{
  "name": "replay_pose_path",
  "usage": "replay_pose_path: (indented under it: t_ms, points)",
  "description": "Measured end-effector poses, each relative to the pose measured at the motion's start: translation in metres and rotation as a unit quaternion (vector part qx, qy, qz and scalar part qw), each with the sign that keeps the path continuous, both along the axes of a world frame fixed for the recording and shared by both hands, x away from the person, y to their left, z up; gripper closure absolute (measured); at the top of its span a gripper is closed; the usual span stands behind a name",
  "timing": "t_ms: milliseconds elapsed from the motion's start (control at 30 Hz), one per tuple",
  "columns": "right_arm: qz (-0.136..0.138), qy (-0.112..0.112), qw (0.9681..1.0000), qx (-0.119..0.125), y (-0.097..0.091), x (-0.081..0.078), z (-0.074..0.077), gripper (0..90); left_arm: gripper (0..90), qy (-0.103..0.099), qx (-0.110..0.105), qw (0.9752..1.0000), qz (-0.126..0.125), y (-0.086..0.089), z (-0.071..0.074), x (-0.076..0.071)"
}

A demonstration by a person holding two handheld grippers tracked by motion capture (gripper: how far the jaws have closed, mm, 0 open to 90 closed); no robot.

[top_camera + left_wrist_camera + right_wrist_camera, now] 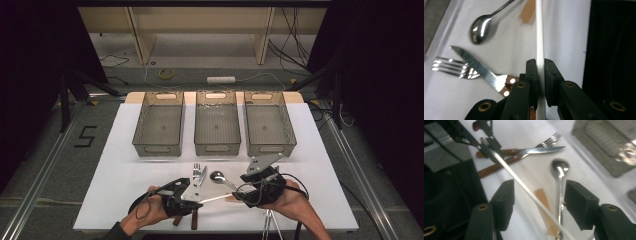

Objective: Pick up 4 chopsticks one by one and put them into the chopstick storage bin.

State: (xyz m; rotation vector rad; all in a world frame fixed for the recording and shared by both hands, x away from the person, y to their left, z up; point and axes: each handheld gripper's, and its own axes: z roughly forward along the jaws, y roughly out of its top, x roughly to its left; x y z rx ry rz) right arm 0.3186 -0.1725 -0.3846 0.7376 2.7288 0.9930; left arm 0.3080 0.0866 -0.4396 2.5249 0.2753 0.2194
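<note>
The left hand-held gripper (539, 82) pinches a thin white plastic rod (540, 37) above the white desk (125, 170). At its three o'clock, the right hand-held gripper (539, 195) stands spread, the rod passing loose between its jaws.

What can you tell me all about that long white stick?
The white stick is thin, straight and smooth, maybe plastic or painted wood. The left gripper is shut on it near one end, pads pressing both sides. From there it runs across above the table toward the right gripper, passing between its open jaws without either pad pressing it. It crosses over a tan stick lying on the table near a spoon.
</note>
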Motion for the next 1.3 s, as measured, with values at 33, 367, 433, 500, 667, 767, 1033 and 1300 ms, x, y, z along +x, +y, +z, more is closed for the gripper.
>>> replay_pose_path:
  t_ms: [33,367,433,500,667,767,1033,1300]
  points:
    - [0.000,0.000,1.0000,0.000,0.000,0.000,0.000,40.2,82.4,0.001,-0.005,0.9999,0.009,0.002,0.000,0.001]
    - [-0.083,-0.009,0.9965,0.005,-0.027,-0.005,-0.015,32.6,82.4,-0.003,-0.039,0.9945,0.098,0.021,0.009,0.015]
    - [-0.099,-0.008,0.9950,0.002,-0.031,-0.006,-0.021,32.4,82.4,-0.006,-0.043,0.9930,0.110,0.025,0.010,0.017]
    - [-0.108,-0.003,0.9941,-0.002,-0.035,-0.007,-0.026,32.4,82.4,-0.009,-0.049,0.9911,0.123,0.028,0.011,0.020]
    - [-0.128,-0.002,0.9917,-0.011,-0.042,-0.011,-0.034,30.9,82.4,-0.012,-0.062,0.9860,0.155,0.036,0.014,0.025]
    - [-0.138,-0.001,0.9903,-0.016,-0.045,-0.013,-0.037,29.1,82.4,-0.013,-0.070,0.9829,0.170,0.040,0.016,0.027]
    - [-0.151,0.001,0.9884,-0.012,-0.049,-0.020,-0.043,28.8,82.5,-0.015,-0.088,0.9748,0.204,0.052,0.023,0.037]
    - [-0.153,0.008,0.9879,-0.019,-0.049,-0.024,-0.048,29.9,82.5,-0.025,-0.103,0.9635,0.246,0.075,0.032,0.054]
